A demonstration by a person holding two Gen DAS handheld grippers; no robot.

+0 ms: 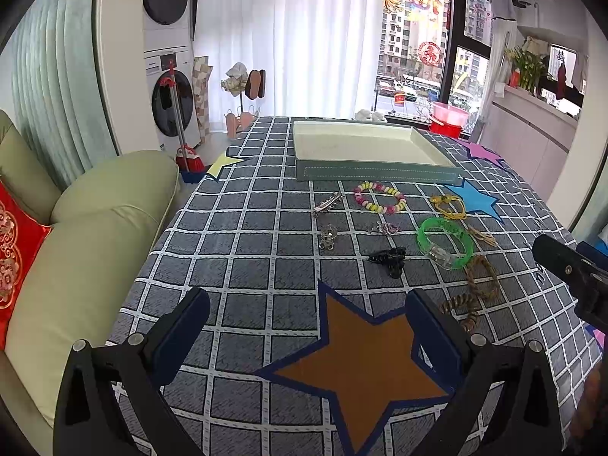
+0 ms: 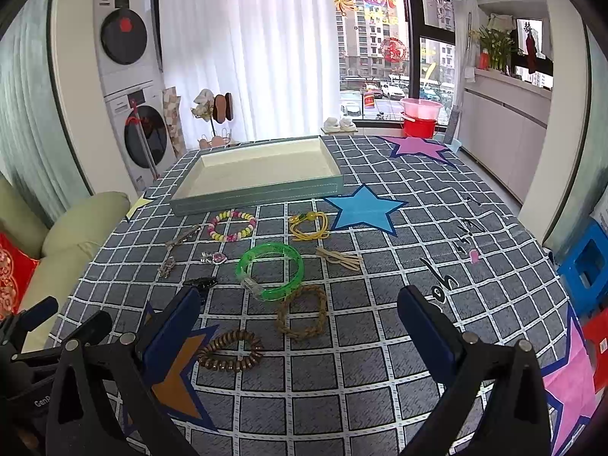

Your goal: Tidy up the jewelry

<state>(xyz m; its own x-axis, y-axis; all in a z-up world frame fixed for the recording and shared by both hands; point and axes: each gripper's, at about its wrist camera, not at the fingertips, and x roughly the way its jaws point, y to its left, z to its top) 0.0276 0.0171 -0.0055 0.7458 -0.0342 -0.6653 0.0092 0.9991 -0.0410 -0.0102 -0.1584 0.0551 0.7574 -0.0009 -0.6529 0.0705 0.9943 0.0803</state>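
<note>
Nearest the right gripper (image 2: 298, 326), fingers spread and empty, a brown coil hair tie (image 2: 230, 350) lies just inside its left finger; it could skid on the worktop cloth. The left gripper (image 1: 307, 325) gapes empty; the tray (image 2: 258, 190) sits far beyond.

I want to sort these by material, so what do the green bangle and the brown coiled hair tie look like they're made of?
The green bangle looks like glossy translucent plastic: the tablecloth grid shows through it. The brown coiled hair tie looks like a plastic spiral cord with a slight sheen on its ridges, though rubber is possible.
</note>
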